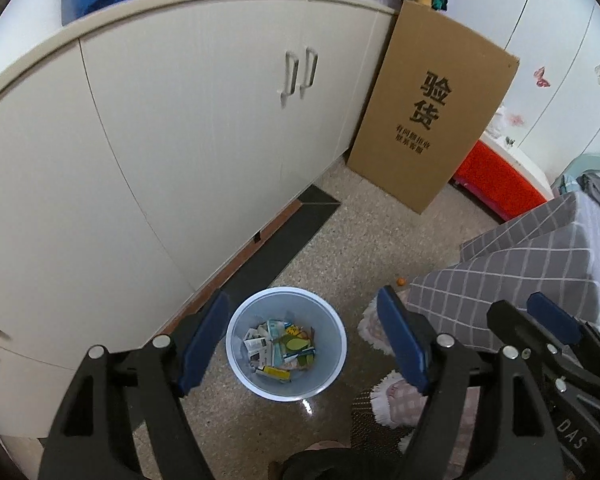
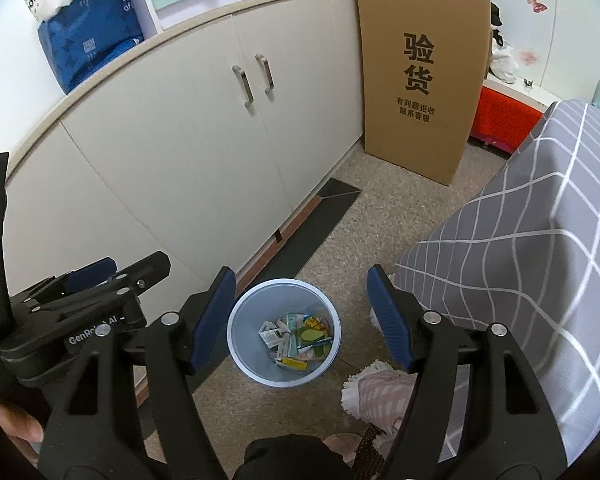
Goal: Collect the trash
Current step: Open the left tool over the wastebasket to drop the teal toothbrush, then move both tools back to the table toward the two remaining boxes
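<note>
Below both cameras, on floor: left hand-held gripper (image 1: 304, 340) jaws apart, nothing between pads. Pale blue bin (image 1: 240, 354) at 6 o'clock, upright, beside cabinet (image 1: 180, 140), trash (image 1: 280, 350) inside. Right hand-held gripper (image 2: 300, 320) jaws apart, empty. Checked bedding (image 2: 540, 240) at 3 o'clock.

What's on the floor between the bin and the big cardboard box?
Bare speckled floor between the bin and the cardboard box, no trash, plus the dark floor strip's end; right wrist view shows it best.
</note>
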`<state>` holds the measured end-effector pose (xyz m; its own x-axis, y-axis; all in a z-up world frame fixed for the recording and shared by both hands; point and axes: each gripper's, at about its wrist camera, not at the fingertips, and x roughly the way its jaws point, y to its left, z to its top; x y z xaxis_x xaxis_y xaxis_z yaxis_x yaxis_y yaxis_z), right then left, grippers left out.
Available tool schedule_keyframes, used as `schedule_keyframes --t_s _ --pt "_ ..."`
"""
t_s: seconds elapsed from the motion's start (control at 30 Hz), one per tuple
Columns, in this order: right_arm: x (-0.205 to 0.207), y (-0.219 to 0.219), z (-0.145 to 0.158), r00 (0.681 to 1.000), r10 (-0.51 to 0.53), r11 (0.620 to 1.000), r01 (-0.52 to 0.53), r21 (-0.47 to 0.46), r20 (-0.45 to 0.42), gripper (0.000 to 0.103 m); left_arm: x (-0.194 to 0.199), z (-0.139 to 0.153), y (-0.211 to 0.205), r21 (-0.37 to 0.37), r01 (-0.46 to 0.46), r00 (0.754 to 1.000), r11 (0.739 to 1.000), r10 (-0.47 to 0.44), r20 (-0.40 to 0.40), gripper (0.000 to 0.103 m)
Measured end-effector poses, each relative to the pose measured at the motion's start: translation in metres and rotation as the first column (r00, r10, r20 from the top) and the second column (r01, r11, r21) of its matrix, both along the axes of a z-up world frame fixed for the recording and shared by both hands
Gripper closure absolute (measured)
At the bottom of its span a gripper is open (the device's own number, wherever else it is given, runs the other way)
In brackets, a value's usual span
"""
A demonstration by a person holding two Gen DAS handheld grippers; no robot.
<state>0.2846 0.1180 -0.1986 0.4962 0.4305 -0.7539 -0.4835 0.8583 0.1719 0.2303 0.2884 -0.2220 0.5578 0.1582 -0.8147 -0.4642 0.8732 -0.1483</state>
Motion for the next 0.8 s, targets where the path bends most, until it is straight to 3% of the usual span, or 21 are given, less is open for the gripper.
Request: schedule_keyframes --t_s 0.17,0.43,0.63,0.8 --pt "-0.012 -0.018 0.031 0.999 -0.01 0.999 0.008 0.041 0.048 0.035 -0.014 0.03 -0.016 0.003 0.001 0.998 1.0 -0.002 0.068 0.028" --pt "-0.032 -0.085 0.076 0.984 -0.115 0.992 0.107 0.067 0.138 0.031 -0.016 0.079 -0.082 0.073 0.104 0.982 0.992 -0.114 0.151 0.028" --pt "-0.039 -0.166 0.092 0.944 -0.264 0.964 0.266 0.016 0.197 0.023 -0.001 0.098 -0.16 0.112 0.231 0.955 0.967 -0.247 0.163 0.028" --pt "-0.044 -0.235 0.092 0.879 -0.385 0.895 0.43 -0.12 0.28 0.021 0.016 0.102 -0.242 0.125 0.374 0.91 0.919 -0.39 0.141 0.028"
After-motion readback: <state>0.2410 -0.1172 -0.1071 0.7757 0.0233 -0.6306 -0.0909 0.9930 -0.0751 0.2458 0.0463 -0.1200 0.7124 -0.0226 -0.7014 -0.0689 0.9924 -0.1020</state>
